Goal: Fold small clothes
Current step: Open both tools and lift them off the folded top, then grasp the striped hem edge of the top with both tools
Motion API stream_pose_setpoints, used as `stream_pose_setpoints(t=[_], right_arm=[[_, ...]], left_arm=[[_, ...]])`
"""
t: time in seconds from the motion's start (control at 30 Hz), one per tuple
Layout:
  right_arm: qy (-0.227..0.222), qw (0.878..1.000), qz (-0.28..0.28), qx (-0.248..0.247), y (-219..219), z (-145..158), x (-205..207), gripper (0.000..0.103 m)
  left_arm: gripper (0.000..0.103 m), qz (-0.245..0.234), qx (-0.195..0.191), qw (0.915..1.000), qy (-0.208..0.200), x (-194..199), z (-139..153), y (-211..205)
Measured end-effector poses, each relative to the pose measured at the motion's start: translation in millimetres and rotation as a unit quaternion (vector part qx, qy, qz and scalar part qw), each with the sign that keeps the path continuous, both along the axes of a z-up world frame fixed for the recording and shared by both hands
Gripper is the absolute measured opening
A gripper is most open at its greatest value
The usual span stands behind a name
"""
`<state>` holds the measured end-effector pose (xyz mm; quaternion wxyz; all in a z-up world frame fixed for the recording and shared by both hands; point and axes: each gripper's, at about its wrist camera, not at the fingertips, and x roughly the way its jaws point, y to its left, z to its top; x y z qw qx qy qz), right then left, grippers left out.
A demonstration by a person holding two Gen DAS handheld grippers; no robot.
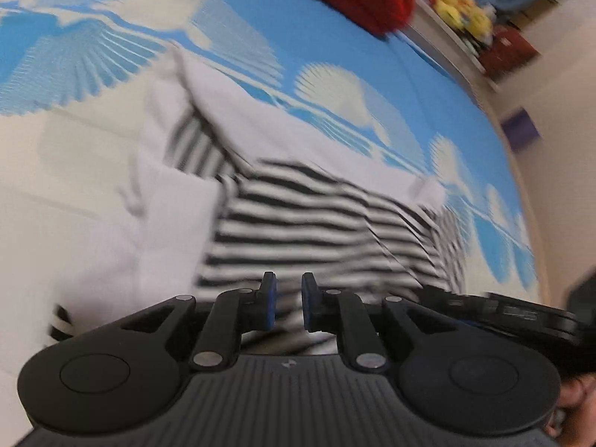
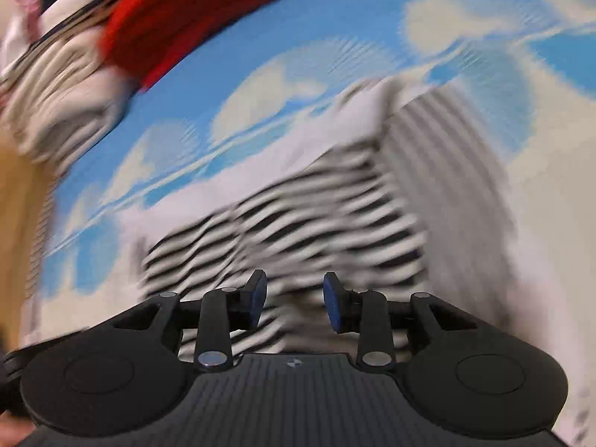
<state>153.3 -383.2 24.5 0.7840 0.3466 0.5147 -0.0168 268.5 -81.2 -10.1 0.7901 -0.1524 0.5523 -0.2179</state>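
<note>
Grippers first, going left to right: the left gripper has its blue pads a small gap apart with nothing pinched between them, so it's let go and empty, just hanging over the near edge of the striped shirt. The shirt is a small black-and-white striped one with white sleeves, lying partly folded on the blue-and-white cloud sheet. From the left wrist view it spreads straight ahead of the fingers and runs off toward the right, with a white sleeve folded over on the left side. At the right edge of that view you can see a bit of the other tool's black body, so the two hands are close together at the same hem. Over in the right wrist view, the right gripper is open wider, also with nothing between the pads, and the stripes sit directly below and ahead of it. Both views are pretty smeared so I can't tell exactly where the hem ends. Further back there's a red folded thing and a pile of other clothes off to the left, well apart from the shirt. My guess is the shirt's long axis runs away from both tools, so the next fold would go forward, and both hands look about equally near the close edge.
</note>
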Motion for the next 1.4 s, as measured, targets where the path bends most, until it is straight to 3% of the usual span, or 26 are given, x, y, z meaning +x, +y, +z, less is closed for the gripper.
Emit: stream_pose_setpoints(t=[0.1, 0.2, 0.23, 0.37, 0.47, 0.53, 0.6, 0.67, 0.77, 0.83, 0.93, 1.0, 1.07, 1.13, 1.23, 1.33, 1.4], right_arm=[[0.033, 0.999, 0.035, 0.017, 10, -12, -3, 0.035], [0.068, 0.996, 0.064, -0.013, 21, -24, -5, 0.035], [0.076, 0.995, 0.066, -0.024, 20, -27, -6, 0.035], [0.058, 0.996, 0.059, -0.034, 14, -13, -10, 0.037], [0.016, 0.997, 0.077, -0.004, 16, 1, -11, 0.038], [0.018, 0.995, 0.103, -0.003, 23, -5, -10, 0.038], [0.048, 0.992, 0.114, -0.036, 28, -17, -13, 0.037], [0.056, 0.989, 0.123, -0.054, 28, -26, -17, 0.034], [0.009, 0.992, 0.117, -0.047, 22, -9, -24, 0.037], [-0.015, 0.991, 0.112, -0.066, 16, -2, -31, 0.038], [0.041, 0.986, 0.105, -0.125, 11, -21, -39, 0.035], [0.045, 0.986, 0.083, -0.134, 7, -7, -54, 0.038], [-0.010, 0.988, 0.068, -0.138, 2, 33, -71, 0.038], [-0.064, 0.982, 0.056, -0.169, -1, 77, -99, 0.039], [-0.116, 0.974, 0.027, -0.194, -7, 119, -151, 0.044], [-0.134, 0.974, -0.005, -0.184, -12, 132, -197, 0.045], [-0.133, 0.974, -0.029, -0.181, -13, 127, -229, 0.045]], left_arm=[[0.020, -0.074, -0.007, 0.9972, 0.001, -10, -3, -9], [0.026, -0.119, 0.086, 0.9891, 0.007, -21, -25, -12], [0.022, -0.118, 0.111, 0.9868, 0.004, -21, -31, -9], [0.021, -0.098, 0.065, 0.9929, -0.018, -19, -19, 2], [0.023, -0.105, 0.043, 0.9927, -0.039, -20, -11, 3], [0.023, -0.106, 0.062, 0.9919, -0.032, -17, -20, 1], [0.022, -0.116, 0.085, 0.9895, -0.019, -15, -30, 1], [0.022, -0.116, 0.079, 0.9898, -0.022, -11, -24, 1], [0.022, -0.113, 0.064, 0.9900, -0.055, -12, -7, 5], [0.023, -0.112, 0.078, 0.9895, -0.046, -12, -13, 4], [0.020, -0.108, 0.133, 0.9841, -0.045, -26, -20, 6], [0.021, -0.104, 0.110, 0.9864, -0.065, -42, 4, 13], [0.021, -0.094, 0.089, 0.9858, -0.106, -64, 40, 24], [0.021, -0.079, 0.093, 0.9819, -0.145, -90, 73, 38], [0.021, -0.056, 0.093, 0.9767, -0.185, -140, 108, 64], [0.024, -0.044, 0.094, 0.9724, -0.209, -192, 119, 84], [0.024, -0.035, 0.091, 0.9712, -0.218, -225, 109, 99]])
